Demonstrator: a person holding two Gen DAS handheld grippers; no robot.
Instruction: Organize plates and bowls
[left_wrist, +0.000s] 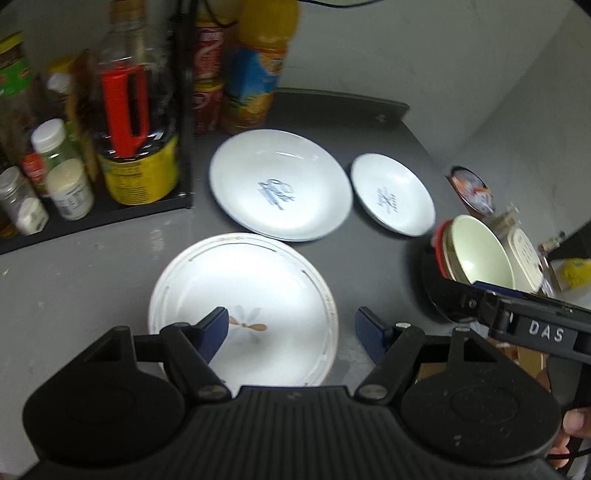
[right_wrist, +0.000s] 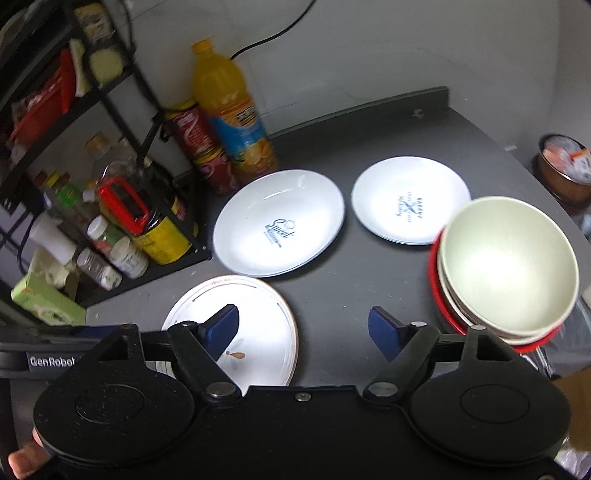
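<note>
Grey countertop (right_wrist: 369, 125) with three plates laid out and a stack of bowls off to the right. Nearest one: flower plate (left_wrist: 243, 306), white with a thin brownish rim line and a little flower print, sitting flat just in front of both grippers. Behind it, big white plate (right_wrist: 279, 221) with dark "Sweet" lettering in the middle, looks like more than one stacked there, edge sitting just beside the flower plate's far rim. To the right of that, small white plate (right_wrist: 410, 199) with a crossed-utensils print, apart from the big one by a strip of bare counter.

Bowl stack (right_wrist: 506, 266) at the right edge: pale cream bowl on top, tilted toward the camera, nested in others with a red one at the bottom. Touching or just overlapping the small plate's near rim in the right wrist view, hard to tell which.

Left gripper (left_wrist: 291, 326) hovering over the flower plate, jaws spread wide, nothing between the blue pads, left pad over the plate's flower, right pad past its rim. Right gripper (right_wrist: 303, 326) also gaping wide and empty, left pad above the flower plate, right pad over bare counter near the bowls.

Back left: black rack (right_wrist: 110, 92) crammed with jars and bottles, a big oil jug (left_wrist: 136, 122) with a red handle, plus an orange juice bottle (right_wrist: 232, 110) and stacked red cans (right_wrist: 199, 147) against the wall. Green tissue box (right_wrist: 44, 299) at the lower left of the rack.
</note>
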